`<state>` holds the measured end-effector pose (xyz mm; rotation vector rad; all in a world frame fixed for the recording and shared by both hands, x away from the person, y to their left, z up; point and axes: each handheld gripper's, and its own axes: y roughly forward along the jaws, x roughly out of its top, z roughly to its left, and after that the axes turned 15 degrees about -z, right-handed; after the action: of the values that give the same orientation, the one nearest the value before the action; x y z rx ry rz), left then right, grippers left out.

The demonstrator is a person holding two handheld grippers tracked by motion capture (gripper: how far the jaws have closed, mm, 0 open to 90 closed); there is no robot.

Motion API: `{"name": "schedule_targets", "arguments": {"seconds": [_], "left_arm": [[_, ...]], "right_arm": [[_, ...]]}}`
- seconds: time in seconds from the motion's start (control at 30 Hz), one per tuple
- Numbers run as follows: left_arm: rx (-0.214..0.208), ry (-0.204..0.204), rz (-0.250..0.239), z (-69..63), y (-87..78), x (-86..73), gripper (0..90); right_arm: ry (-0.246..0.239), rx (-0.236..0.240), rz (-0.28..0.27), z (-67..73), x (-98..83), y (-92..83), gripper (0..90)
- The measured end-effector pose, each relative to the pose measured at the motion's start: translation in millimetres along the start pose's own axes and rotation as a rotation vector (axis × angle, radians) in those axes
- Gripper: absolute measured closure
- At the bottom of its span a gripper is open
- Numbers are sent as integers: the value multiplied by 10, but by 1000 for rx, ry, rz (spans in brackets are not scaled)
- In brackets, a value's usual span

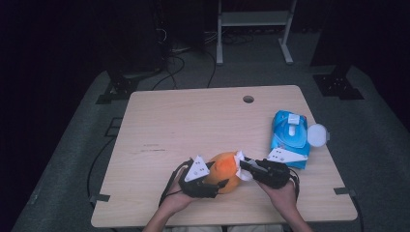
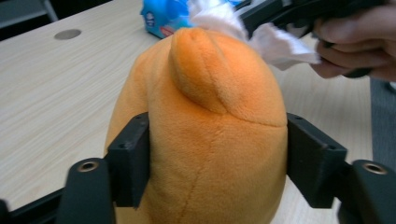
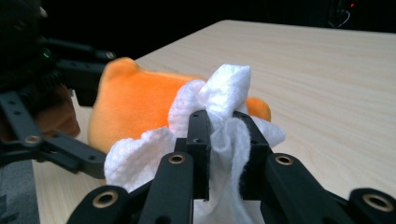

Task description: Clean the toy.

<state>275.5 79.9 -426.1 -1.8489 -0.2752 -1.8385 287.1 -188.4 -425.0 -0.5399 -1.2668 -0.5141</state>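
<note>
An orange plush toy (image 1: 225, 171) lies near the table's front edge. My left gripper (image 1: 212, 186) is shut on the plush toy (image 2: 205, 130), its black jaws pressing both sides. My right gripper (image 1: 245, 166) is shut on a crumpled white wipe (image 3: 219, 116), and the wipe (image 1: 240, 162) touches the right side of the plush toy (image 3: 135, 107). In the left gripper view the wipe (image 2: 261, 35) sits against the toy's far end, held by the other gripper and a hand.
A blue wipe pack (image 1: 289, 137) with its round white lid (image 1: 316, 135) flipped open lies at the table's right side. A cable hole (image 1: 248, 99) is near the far edge. A white frame (image 1: 254, 29) stands on the floor beyond the table.
</note>
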Motion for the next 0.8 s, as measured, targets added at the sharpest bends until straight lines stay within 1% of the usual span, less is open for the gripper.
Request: {"name": "schedule_targets", "arguments": {"seconds": [0.07, 0.1, 0.13, 0.2, 0.27, 0.3, 0.33, 0.37, 0.4, 0.47, 0.5, 0.53, 0.57, 0.6, 0.63, 0.7, 0.73, 0.8], "left_arm": [[1, 6, 1, 2, -5, 9, 255], [0, -6, -7, 24, -23, 23, 219], [3, -37, -19, 60, -39, 23, 204], [2, -48, -15, 74, -22, 10, 201], [-8, -25, 7, 45, 8, 2, 246], [-19, -13, 12, 29, 16, -2, 266], [-28, -10, 11, 15, 19, -7, 276], [-39, -5, 13, 8, 18, -11, 288], [-51, 10, 17, -5, 14, -14, 292], [-58, 17, 14, -9, 10, 0, 285], [-54, 14, 1, 3, 3, 14, 269], [-41, 1, -26, 20, -7, 26, 241], [-25, -22, -48, 35, -10, 34, 231], [-13, -28, -50, 43, -8, 37, 227], [-11, -25, -44, 48, -1, 32, 229], [-32, -24, -27, 30, 19, 6, 283], [-36, -14, -15, 15, 27, -11, 301], [-63, -3, 3, 0, 27, -19, 331]], "right_arm": [[7, 6, 7, -6, -33, -9, 777], [3, 12, 13, 2, -42, -7, 777], [1, 13, 18, 17, -36, -6, 777], [-11, 12, 23, 46, -22, -3, 778], [-41, 6, 26, 138, 11, 3, 779], [-59, 18, 21, 190, 33, 6, 779], [-75, 32, 16, 235, 60, 5, 779], [-82, 42, 8, 266, 89, 0, 779], [-86, 48, -2, 271, 106, -1, 778], [-85, 30, -7, 232, 119, -3, 776], [-78, 17, 0, 180, 85, -5, 774], [-76, 6, 3, 138, 44, -10, 773], [-62, -7, 8, 103, 8, -18, 775], [-44, -10, 9, 79, -12, -28, 776], [-40, -9, 10, 71, -13, -36, 778], [-51, 4, 13, 110, 10, -41, 780], [-51, 13, 6, 137, 20, -36, 780], [-33, 70, -11, 218, 53, -18, 780]]}}
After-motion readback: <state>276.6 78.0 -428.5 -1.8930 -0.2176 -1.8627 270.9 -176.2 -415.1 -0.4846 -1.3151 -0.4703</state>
